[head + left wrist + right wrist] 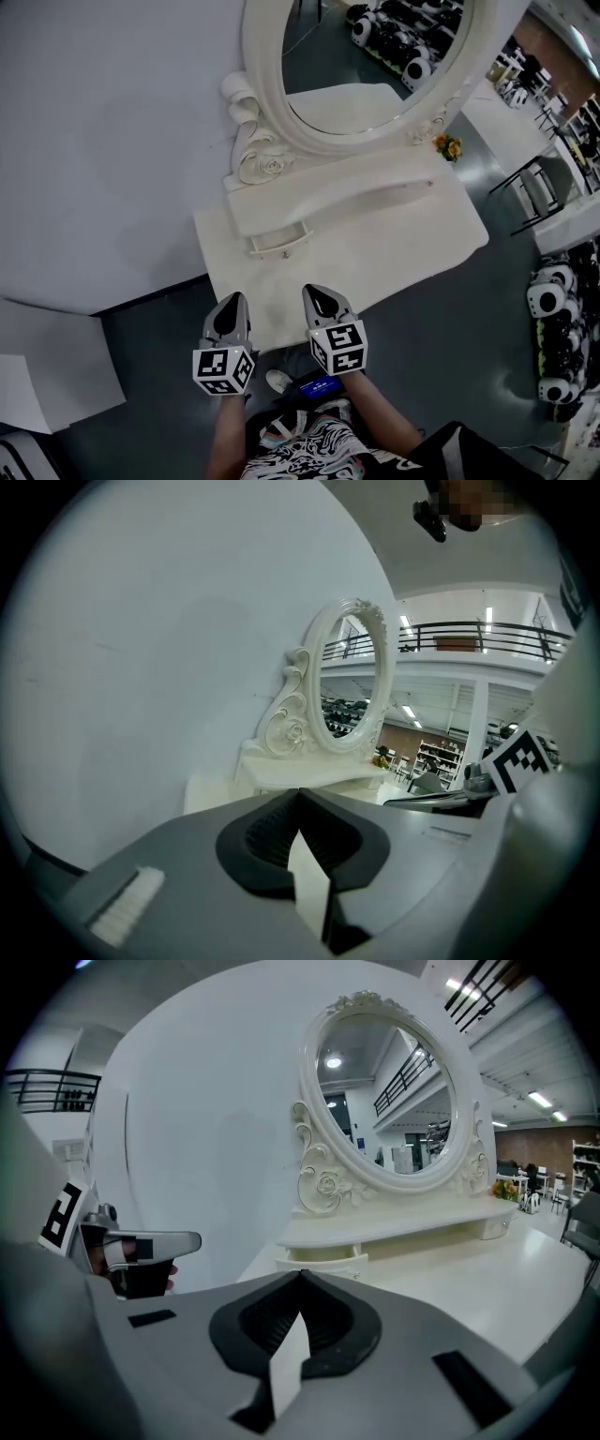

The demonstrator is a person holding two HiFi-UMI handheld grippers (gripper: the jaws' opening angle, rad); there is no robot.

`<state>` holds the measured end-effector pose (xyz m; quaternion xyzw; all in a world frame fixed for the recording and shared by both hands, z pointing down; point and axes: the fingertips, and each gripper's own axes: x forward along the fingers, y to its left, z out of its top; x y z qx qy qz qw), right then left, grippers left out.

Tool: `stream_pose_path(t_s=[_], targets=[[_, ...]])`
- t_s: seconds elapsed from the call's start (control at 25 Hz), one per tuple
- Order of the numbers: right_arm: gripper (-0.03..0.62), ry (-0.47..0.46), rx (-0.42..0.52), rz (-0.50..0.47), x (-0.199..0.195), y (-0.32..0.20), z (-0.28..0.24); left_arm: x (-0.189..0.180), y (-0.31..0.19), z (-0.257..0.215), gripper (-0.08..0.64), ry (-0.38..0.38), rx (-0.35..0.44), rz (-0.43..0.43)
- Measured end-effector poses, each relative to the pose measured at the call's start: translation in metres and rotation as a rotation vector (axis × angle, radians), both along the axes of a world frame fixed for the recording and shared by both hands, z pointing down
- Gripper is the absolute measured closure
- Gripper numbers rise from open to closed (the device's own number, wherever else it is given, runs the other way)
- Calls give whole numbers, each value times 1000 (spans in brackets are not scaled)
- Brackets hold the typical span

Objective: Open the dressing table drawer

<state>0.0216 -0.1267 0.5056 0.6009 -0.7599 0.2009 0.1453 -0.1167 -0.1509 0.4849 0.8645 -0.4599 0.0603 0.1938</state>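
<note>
The white dressing table [422, 248] carries an oval mirror [375, 56] with carved roses. Its small left drawer [277, 243] stands pulled out a little under the curved shelf; in the right gripper view the drawer [323, 1261] shows a gap behind its front. Both grippers hover side by side over the table's near edge, apart from the drawer. My left gripper [234, 300] is shut and holds nothing, its tips meeting [298, 792]. My right gripper [315, 292] is shut too, with nothing between its jaws [300, 1275].
A small bunch of orange flowers [448, 146] sits on the table's right end. A black-framed chair [539, 187] and panda plush toys [553, 300] stand to the right. A white backdrop wall [103, 141] rises behind the table, and white boards [47, 375] lie on the floor at left.
</note>
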Motion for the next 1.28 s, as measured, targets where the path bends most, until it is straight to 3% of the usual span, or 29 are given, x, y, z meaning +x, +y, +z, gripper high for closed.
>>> stream_pose_path(t_s=[1.28], targets=[[592,-10,0,-19,13,-15,0,29,-24,13,558,-6,-26,48]])
